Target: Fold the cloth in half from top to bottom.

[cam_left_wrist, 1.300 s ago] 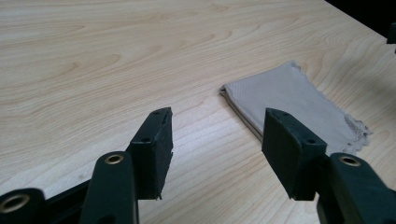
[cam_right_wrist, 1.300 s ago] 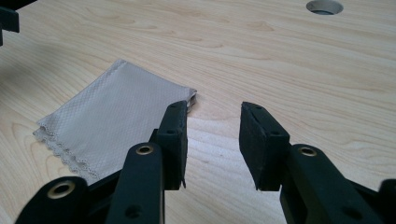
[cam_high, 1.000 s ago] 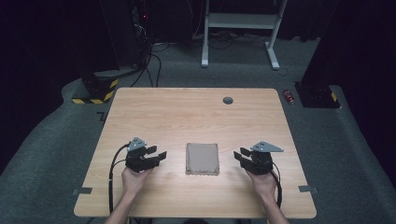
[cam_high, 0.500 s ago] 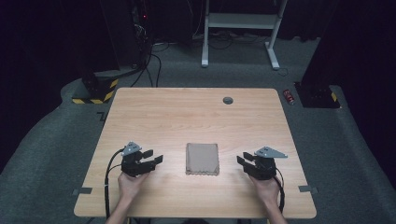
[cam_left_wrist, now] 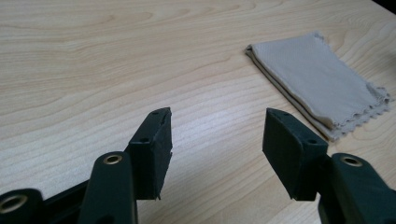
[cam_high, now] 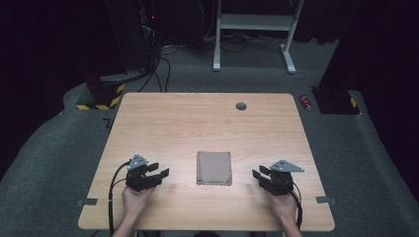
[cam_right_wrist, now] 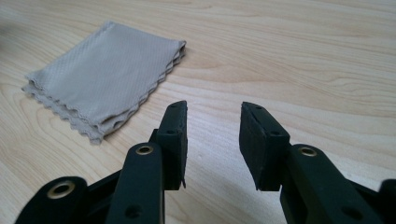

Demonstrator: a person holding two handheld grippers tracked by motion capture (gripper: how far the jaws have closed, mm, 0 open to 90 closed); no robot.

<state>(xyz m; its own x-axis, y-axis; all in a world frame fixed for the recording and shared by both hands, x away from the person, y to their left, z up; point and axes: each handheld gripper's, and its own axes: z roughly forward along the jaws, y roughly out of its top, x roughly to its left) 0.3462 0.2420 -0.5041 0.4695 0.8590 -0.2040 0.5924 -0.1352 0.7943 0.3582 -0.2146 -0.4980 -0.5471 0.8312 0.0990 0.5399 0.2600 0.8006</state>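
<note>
A: High view: what has changed?
B: Both hands have drawn back toward the near edge; the folded cloth [cam_high: 214, 168] lies flat between left gripper [cam_high: 159, 174] and right gripper [cam_high: 257, 176], apart from both.
A: Gripper views?
B: Each gripper's jaws stand parted, empty. The folding looks finished.

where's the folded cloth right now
In the high view the folded cloth lies flat on the table, between the left gripper and right gripper, touching neither.
</note>
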